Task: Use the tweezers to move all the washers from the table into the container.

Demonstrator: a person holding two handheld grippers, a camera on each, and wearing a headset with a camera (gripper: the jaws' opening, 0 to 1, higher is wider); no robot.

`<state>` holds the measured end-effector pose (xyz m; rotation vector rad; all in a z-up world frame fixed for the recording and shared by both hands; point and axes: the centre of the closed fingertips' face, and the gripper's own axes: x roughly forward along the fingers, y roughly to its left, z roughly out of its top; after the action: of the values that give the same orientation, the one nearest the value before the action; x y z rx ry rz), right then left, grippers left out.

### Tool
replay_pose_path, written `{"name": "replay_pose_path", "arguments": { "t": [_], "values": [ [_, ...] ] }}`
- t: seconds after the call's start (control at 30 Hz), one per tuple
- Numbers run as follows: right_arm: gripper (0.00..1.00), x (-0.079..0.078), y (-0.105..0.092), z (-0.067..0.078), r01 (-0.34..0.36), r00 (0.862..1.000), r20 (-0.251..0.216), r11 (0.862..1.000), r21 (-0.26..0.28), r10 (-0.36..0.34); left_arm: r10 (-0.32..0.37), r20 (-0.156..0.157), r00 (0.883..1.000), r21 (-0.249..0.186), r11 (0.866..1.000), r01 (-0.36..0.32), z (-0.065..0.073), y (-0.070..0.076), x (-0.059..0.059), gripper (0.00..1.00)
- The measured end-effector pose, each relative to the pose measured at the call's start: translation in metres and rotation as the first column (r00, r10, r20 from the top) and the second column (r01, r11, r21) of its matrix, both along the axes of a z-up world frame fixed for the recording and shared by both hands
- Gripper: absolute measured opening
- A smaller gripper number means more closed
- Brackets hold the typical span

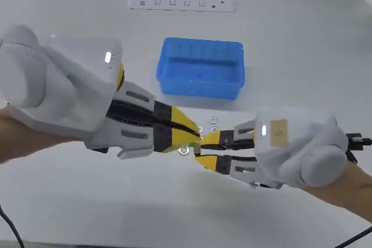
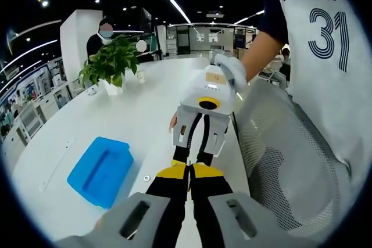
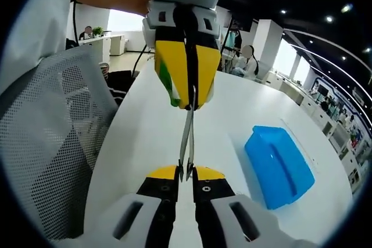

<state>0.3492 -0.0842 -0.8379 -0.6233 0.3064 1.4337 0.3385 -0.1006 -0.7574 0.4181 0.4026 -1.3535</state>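
I am clamping the tweezers (image 3: 187, 137) in my left gripper (image 1: 193, 133) and, it seems, pinching their tips with my right gripper (image 1: 204, 150), while the washers (image 1: 213, 121) are lying untransferred on the table (image 1: 302, 45) beside the apparently empty container (image 1: 200, 88).

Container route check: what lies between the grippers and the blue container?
A few loose washers on the bare white table, seen in the head view.

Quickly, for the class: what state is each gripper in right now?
Left gripper: closed on the tweezers.
Right gripper: jaws either side of the tweezers' tips; grip cannot be told.
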Motion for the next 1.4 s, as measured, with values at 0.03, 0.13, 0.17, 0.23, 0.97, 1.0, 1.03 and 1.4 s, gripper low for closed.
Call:
{"name": "replay_pose_path", "arguments": {
  "t": [0.03, 0.13, 0.17, 0.23, 0.97, 1.0, 1.03, 1.4],
  "values": [
    [0.10, 0.001, 0.001, 0.000, 0.001, 1.000, 0.003, 1.000, 0.000, -0.001, 0.002, -0.001, 1.000, 0.001, 1.000, -0.002, 0.000, 0.001, 0.000, 0.05],
    [0.11, 0.003, 0.004, -0.001, 0.010, 1.000, -0.003, 1.000, 0.004, -0.010, 0.009, 0.000, 1.000, 0.001, 1.000, -0.009, -0.001, 0.005, 0.002, 0.05],
    [0.11, 0.004, 0.004, -0.001, 0.011, 1.000, -0.004, 1.000, 0.004, -0.011, 0.013, 0.002, 1.000, 0.002, 1.000, -0.013, -0.002, 0.007, 0.003, 0.05],
    [0.11, 0.006, 0.006, -0.003, 0.013, 1.000, -0.002, 1.000, 0.000, -0.013, 0.017, 0.002, 1.000, 0.006, 1.000, -0.017, -0.003, 0.008, 0.005, 0.05],
    [0.11, 0.013, 0.021, -0.020, 0.008, 0.999, -0.050, 1.000, -0.011, -0.009, 0.051, -0.018, 0.999, 0.039, 0.998, -0.051, -0.020, 0.024, 0.015, 0.05],
    [0.11, 0.014, 0.021, -0.021, 0.008, 0.999, -0.047, 1.000, -0.012, -0.009, 0.052, -0.019, 0.998, 0.040, 0.998, -0.051, -0.020, 0.024, 0.015, 0.05],
    [0.11, 0.014, 0.021, -0.021, 0.007, 0.999, -0.052, 1.000, -0.012, -0.008, 0.050, -0.021, 0.999, 0.040, 0.998, -0.049, -0.021, 0.024, 0.015, 0.05],
    [0.11, 0.015, 0.021, -0.025, 0.025, 0.997, -0.077, 1.000, -0.018, -0.026, 0.057, -0.053, 0.997, 0.024, 0.998, -0.056, -0.020, 0.024, 0.019, 0.05]
  ]
}}
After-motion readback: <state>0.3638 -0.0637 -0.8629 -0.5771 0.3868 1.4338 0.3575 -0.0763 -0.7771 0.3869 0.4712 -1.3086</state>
